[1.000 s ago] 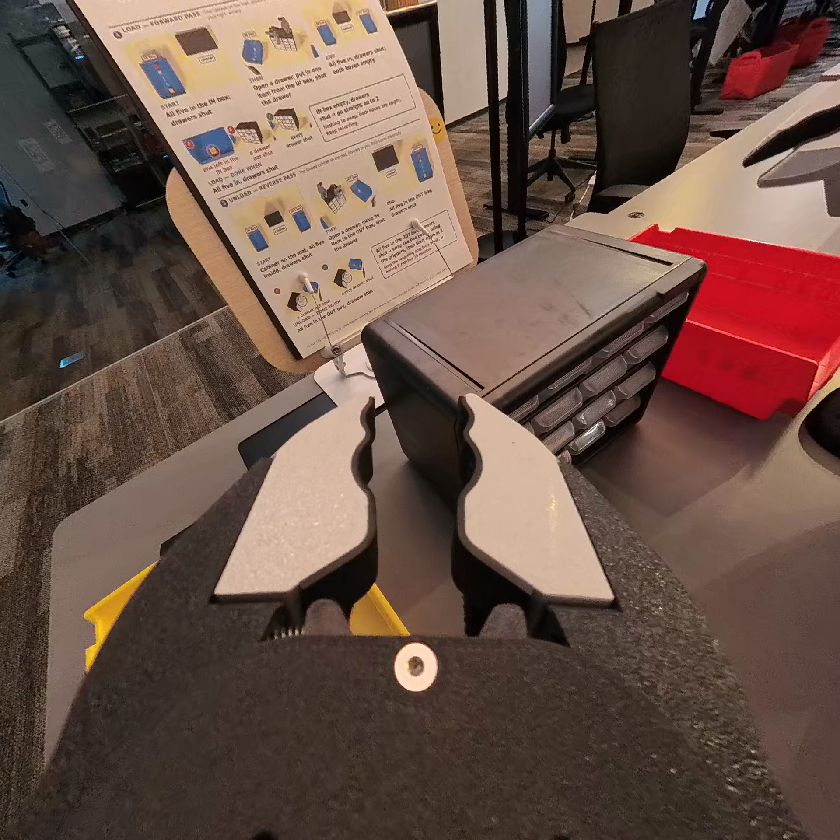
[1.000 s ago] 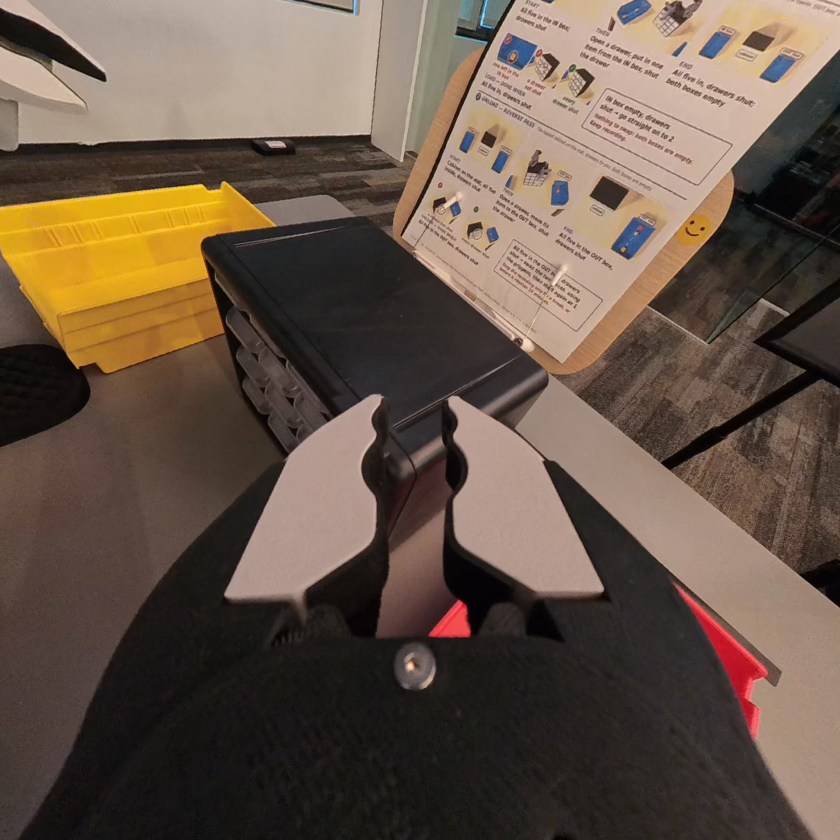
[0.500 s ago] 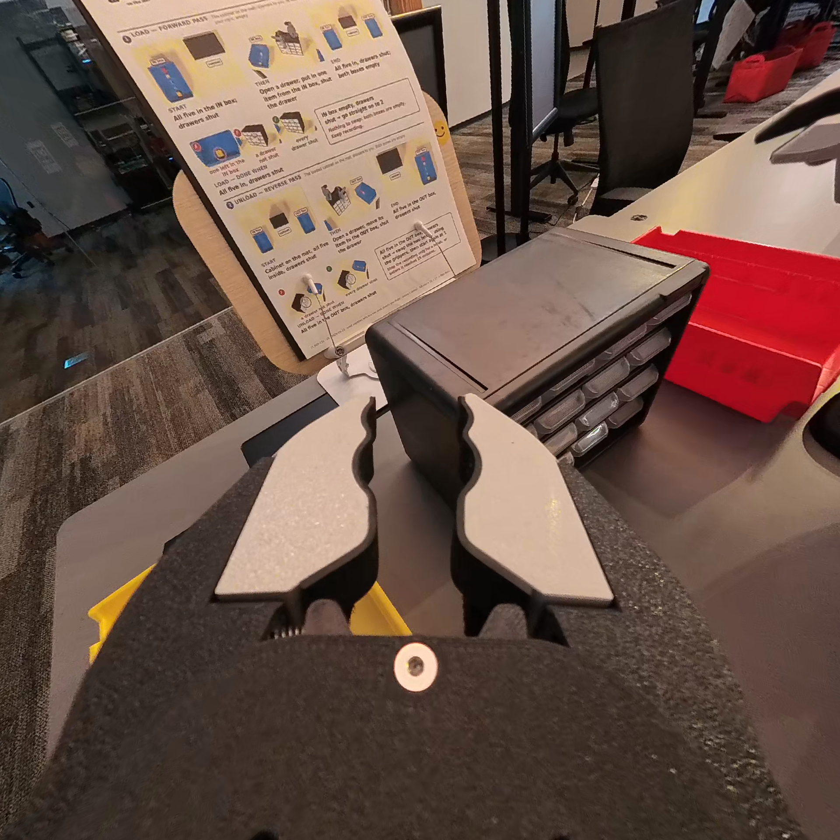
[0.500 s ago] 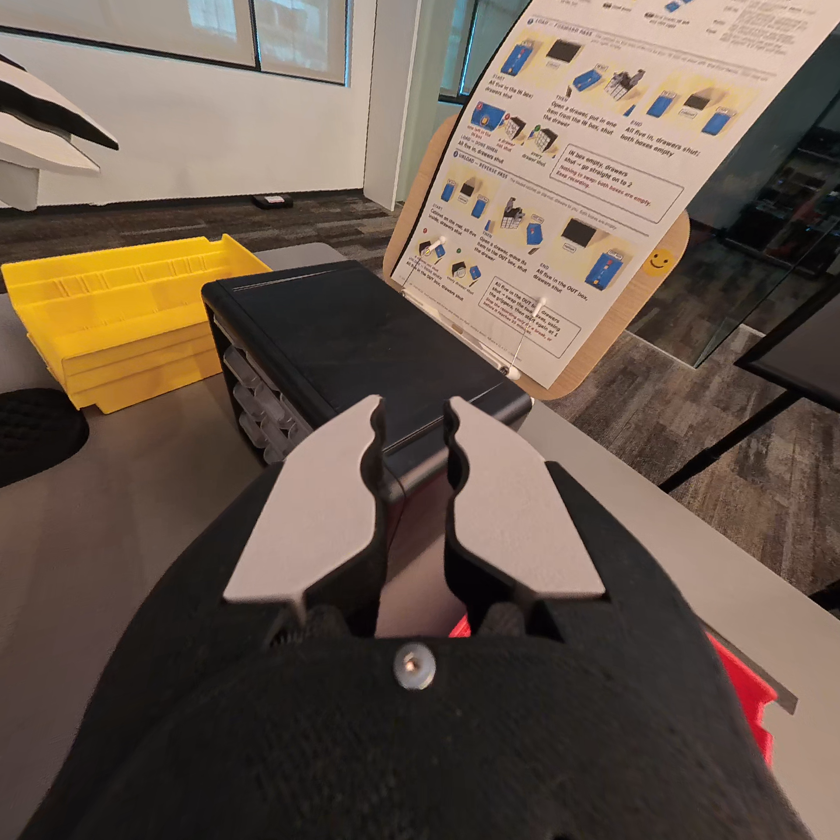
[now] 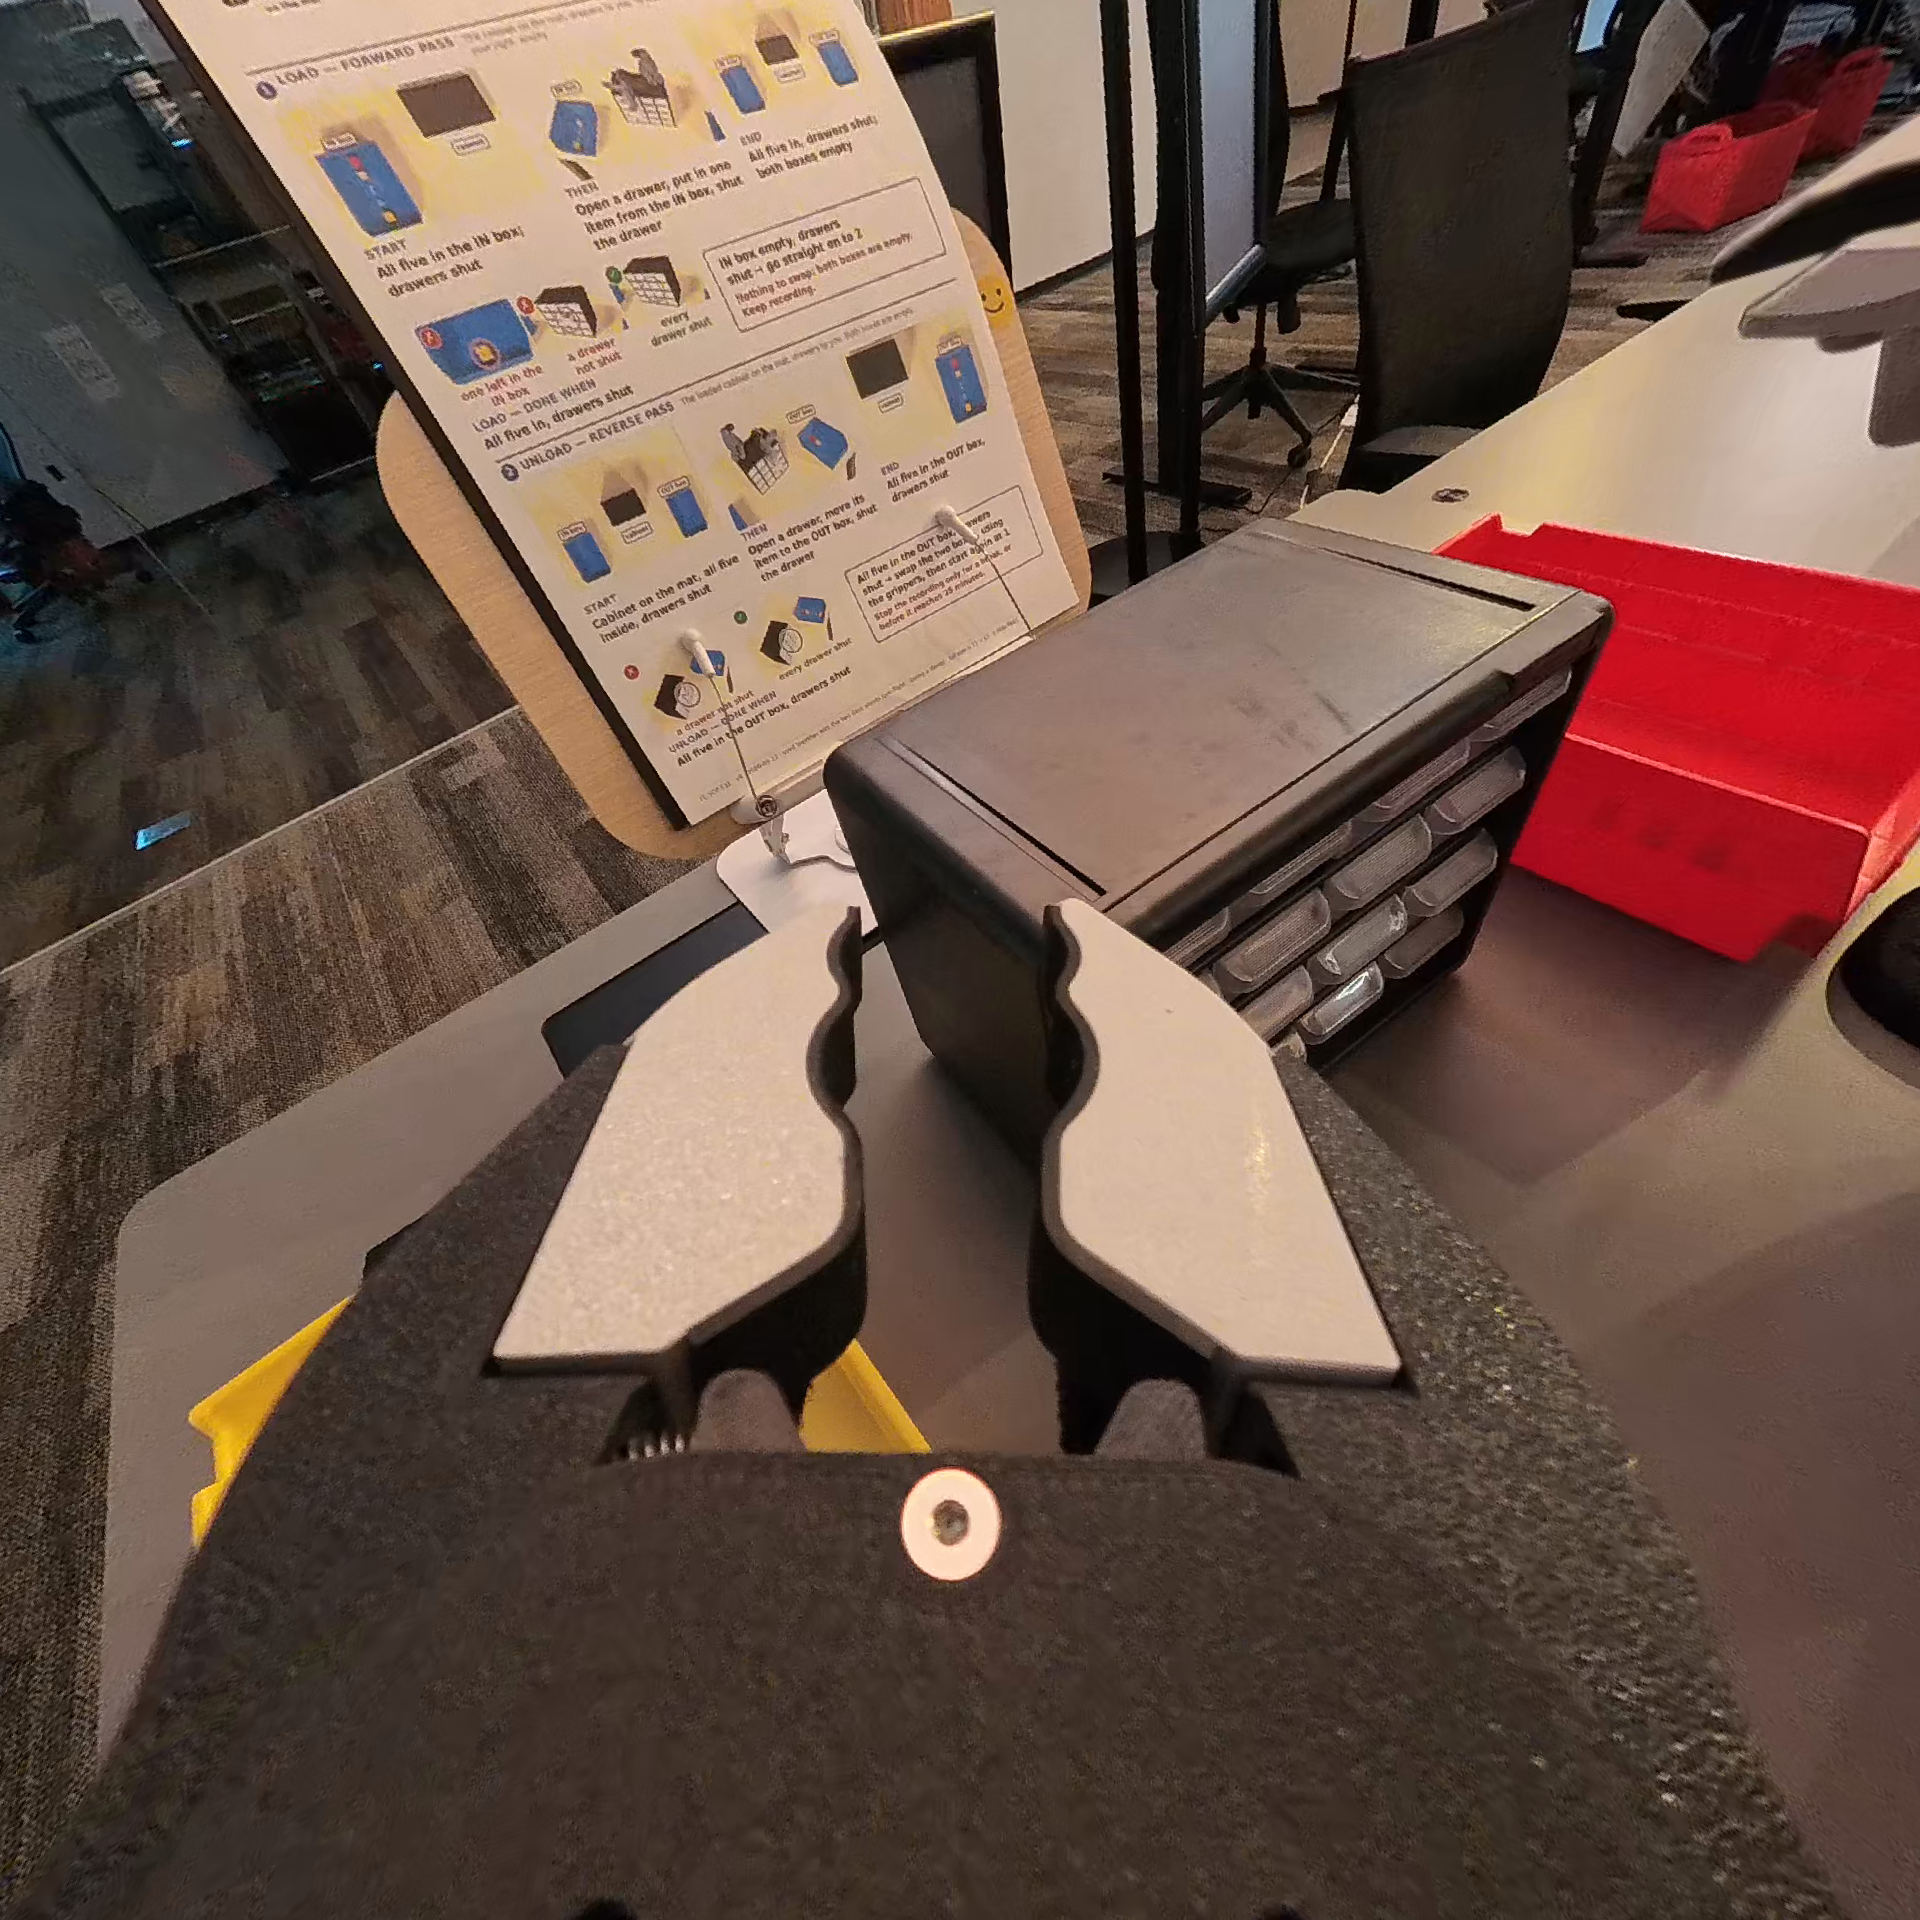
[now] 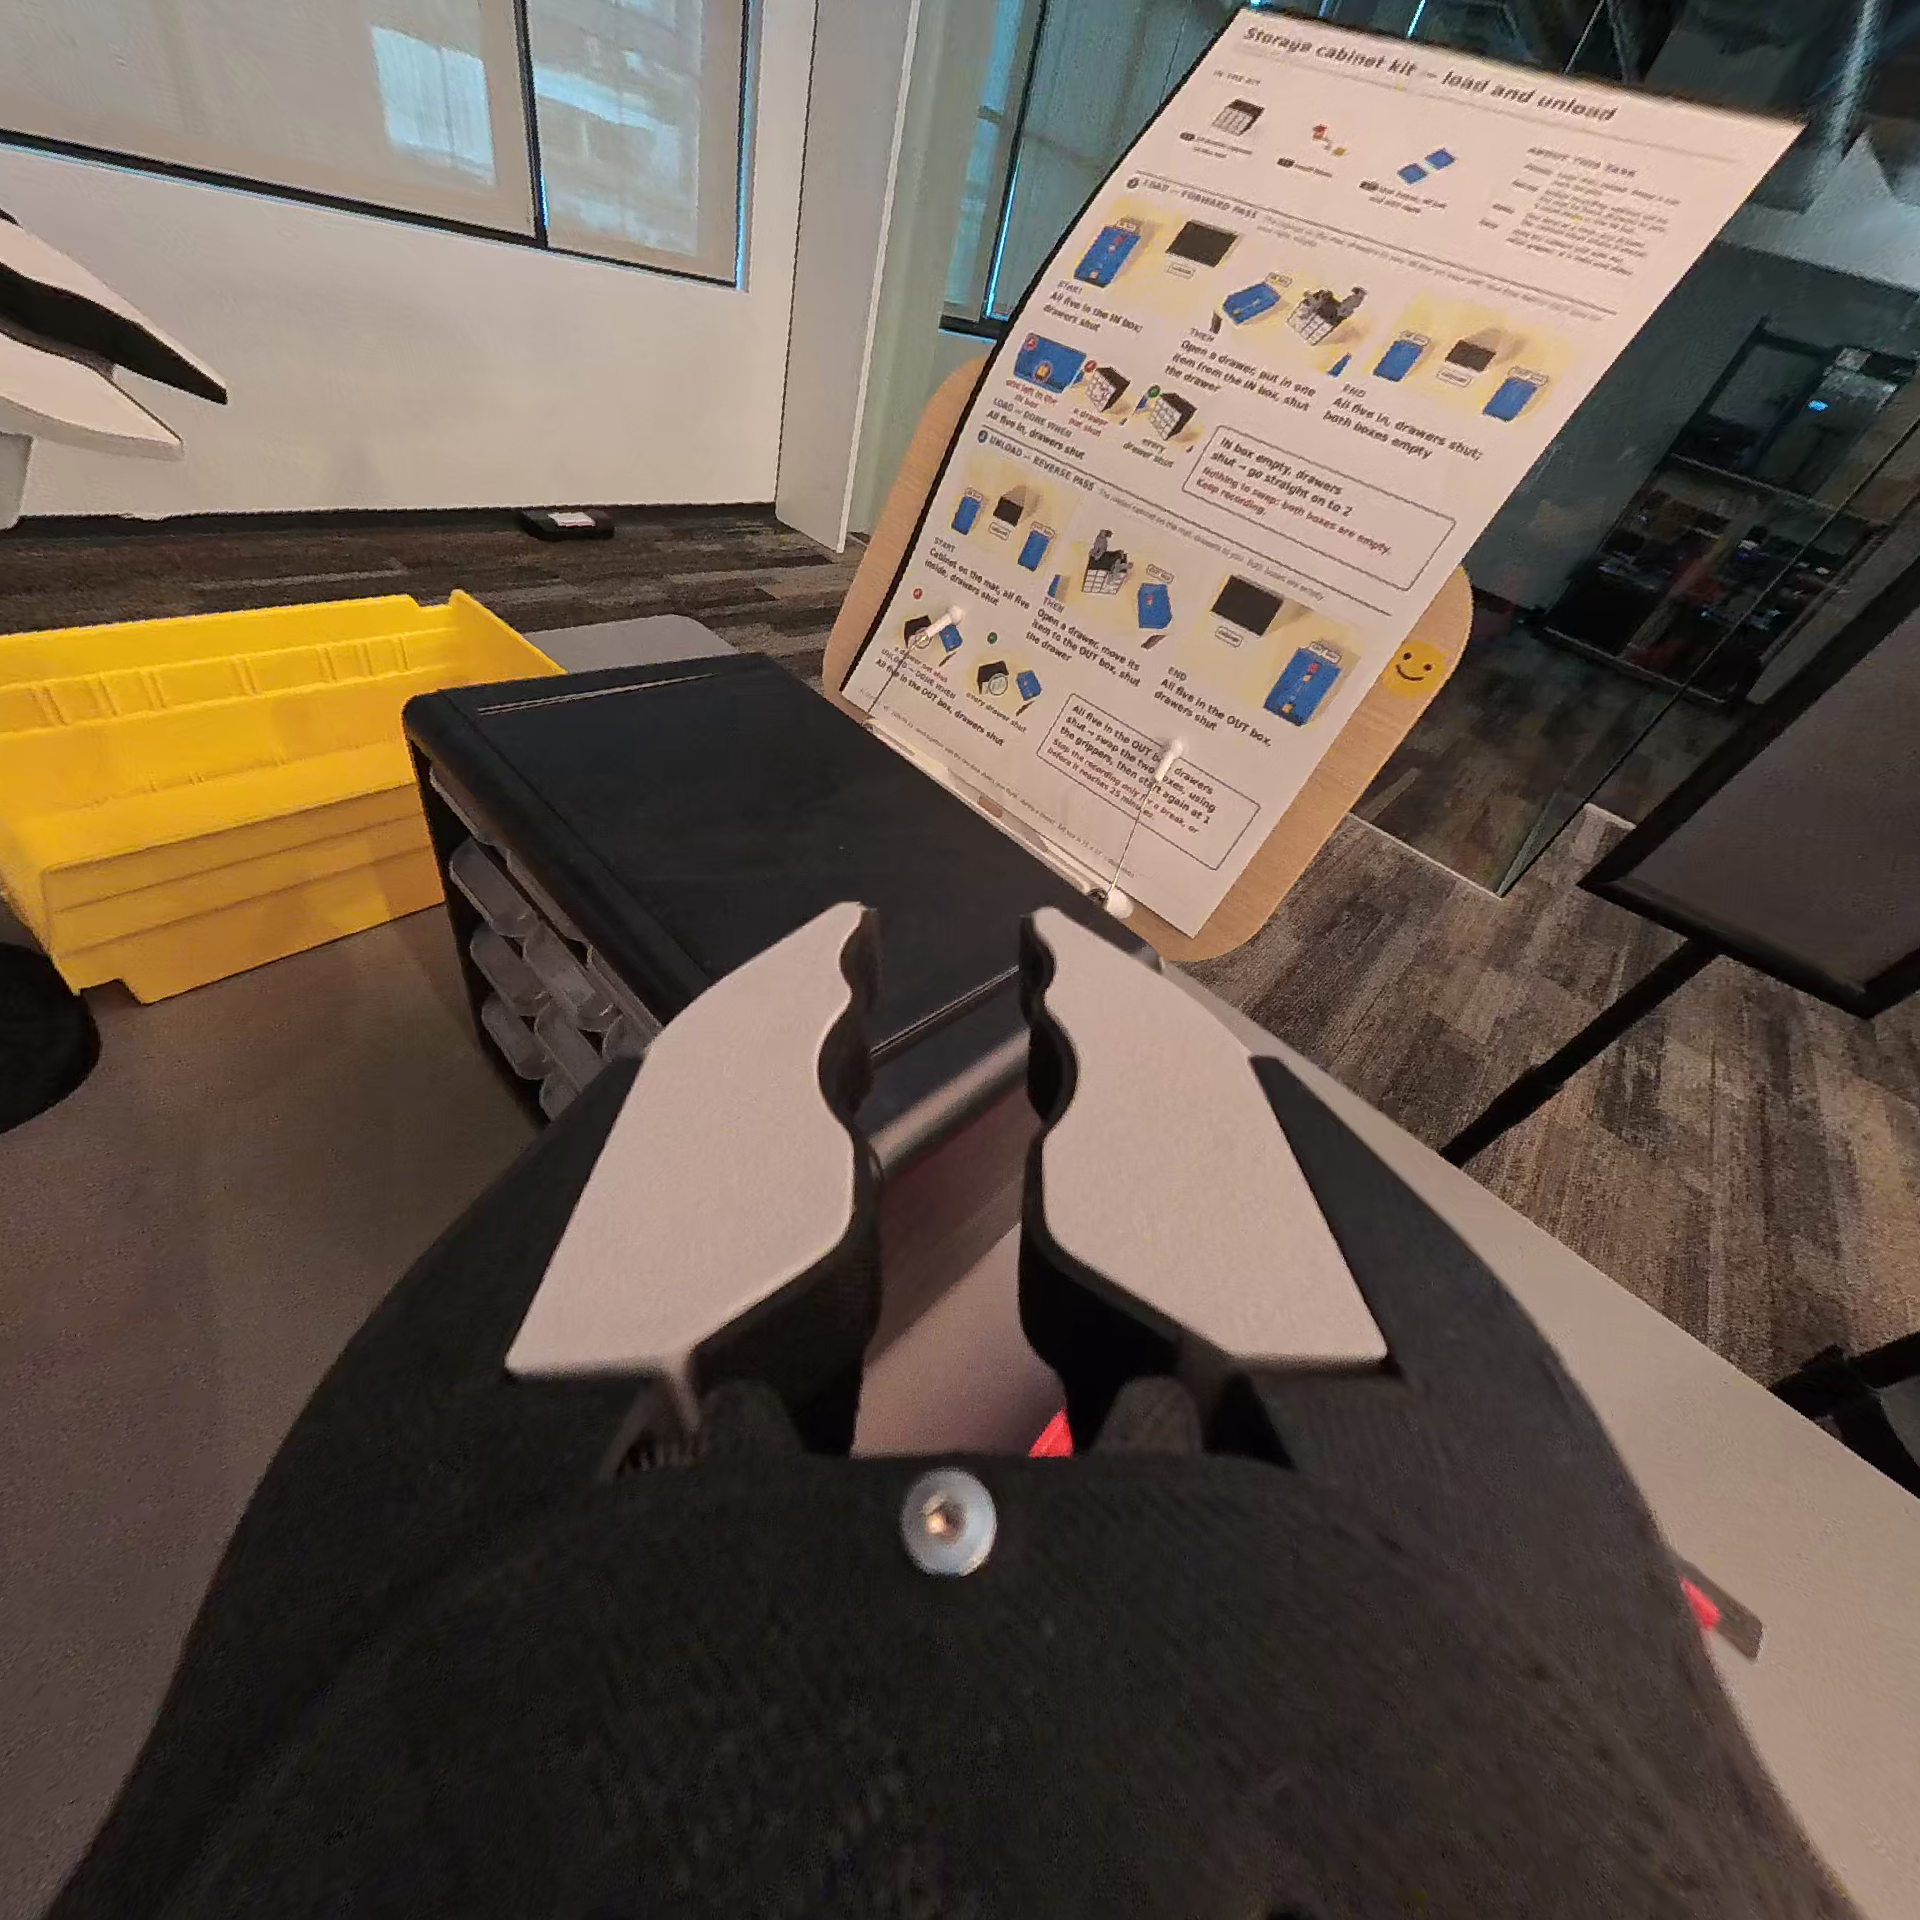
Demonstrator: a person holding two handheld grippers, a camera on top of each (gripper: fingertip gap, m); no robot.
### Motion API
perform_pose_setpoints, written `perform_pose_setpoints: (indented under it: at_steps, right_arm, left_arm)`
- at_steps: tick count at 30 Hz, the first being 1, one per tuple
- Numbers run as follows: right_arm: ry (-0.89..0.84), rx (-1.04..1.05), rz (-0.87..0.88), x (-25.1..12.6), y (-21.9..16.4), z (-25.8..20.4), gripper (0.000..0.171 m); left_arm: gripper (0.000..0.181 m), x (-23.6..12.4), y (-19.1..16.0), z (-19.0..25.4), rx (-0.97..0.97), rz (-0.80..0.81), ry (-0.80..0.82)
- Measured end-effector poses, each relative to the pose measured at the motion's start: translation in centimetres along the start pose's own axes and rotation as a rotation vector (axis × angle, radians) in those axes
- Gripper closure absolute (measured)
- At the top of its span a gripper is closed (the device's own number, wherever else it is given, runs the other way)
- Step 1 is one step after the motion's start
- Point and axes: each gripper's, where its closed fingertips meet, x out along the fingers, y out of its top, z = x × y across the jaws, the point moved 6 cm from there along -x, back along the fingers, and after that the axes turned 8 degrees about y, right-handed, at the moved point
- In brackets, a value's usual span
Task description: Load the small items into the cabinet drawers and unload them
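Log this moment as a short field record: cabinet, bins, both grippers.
cabinet: black cabinet on the grey table, visible drawers shut
yellow bin: yellow bin beside the cabinet, contents hidden
red bin: red bin on the other side, contents hidden
left hand-held gripper: open, empty
right hand-held gripper: open, empty
backdrop: instruction sheet propped behind the cabinet

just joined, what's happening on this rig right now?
A person holds a tool in each hand, and neither grips anything. The left tool and the right tool are both open and hover off opposite ends of the black drawer cabinet. Its drawers look shut. A yellow bin sits on one side of it, a red bin on the other. No small items are in view.
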Motion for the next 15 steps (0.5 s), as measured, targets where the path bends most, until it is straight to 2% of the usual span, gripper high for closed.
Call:
perform_pose_setpoints:
  at_steps: [15]
  right_arm:
    - [0.002, 0.012, 0.016, 0.23, -0.04, 0.11, 0.145]
  left_arm:
    - [0.149, 0.11, -0.05, 0.18, 0.01, -0.007, -0.004]
